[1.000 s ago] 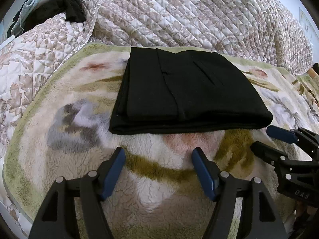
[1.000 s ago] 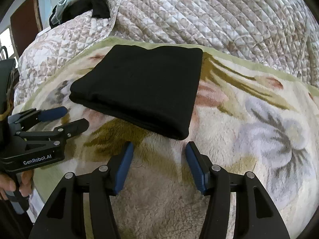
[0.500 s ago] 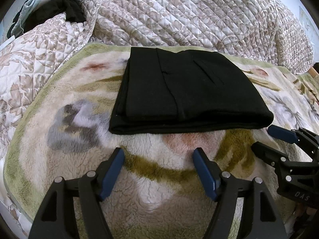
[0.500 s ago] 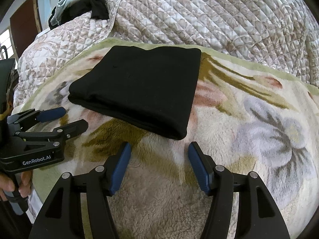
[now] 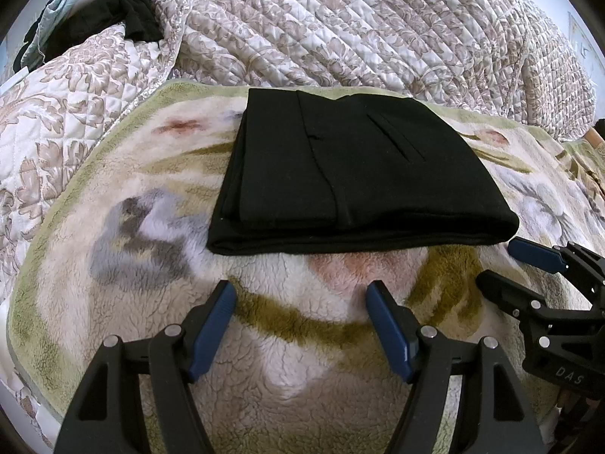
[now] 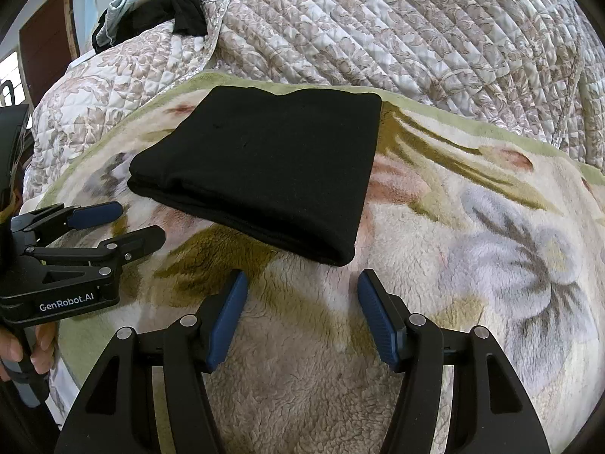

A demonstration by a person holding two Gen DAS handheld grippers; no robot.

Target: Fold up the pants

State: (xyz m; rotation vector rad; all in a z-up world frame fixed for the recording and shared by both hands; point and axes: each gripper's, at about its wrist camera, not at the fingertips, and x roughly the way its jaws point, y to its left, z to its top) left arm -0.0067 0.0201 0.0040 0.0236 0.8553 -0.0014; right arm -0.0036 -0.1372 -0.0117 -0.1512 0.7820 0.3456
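Note:
The black pants point(image 5: 351, 181) lie folded into a flat rectangle on a floral fleece blanket point(image 5: 124, 234); they also show in the right wrist view point(image 6: 264, 174). My left gripper point(image 5: 300, 295) is open and empty, a short way in front of the pants' near edge. My right gripper point(image 6: 300, 283) is open and empty, just in front of the pants' near right corner. Each gripper shows in the other's view: the right one point(image 5: 503, 261) at the right, the left one point(image 6: 132, 223) at the left.
A quilted beige bedspread point(image 5: 340, 30) is bunched behind the blanket. A pile of dark and pale clothes point(image 5: 94, 19) lies at the back left. A dark door point(image 6: 45, 49) shows at the far left of the right wrist view.
Both grippers have drawn back slightly from the folded pants. The pants have not moved.

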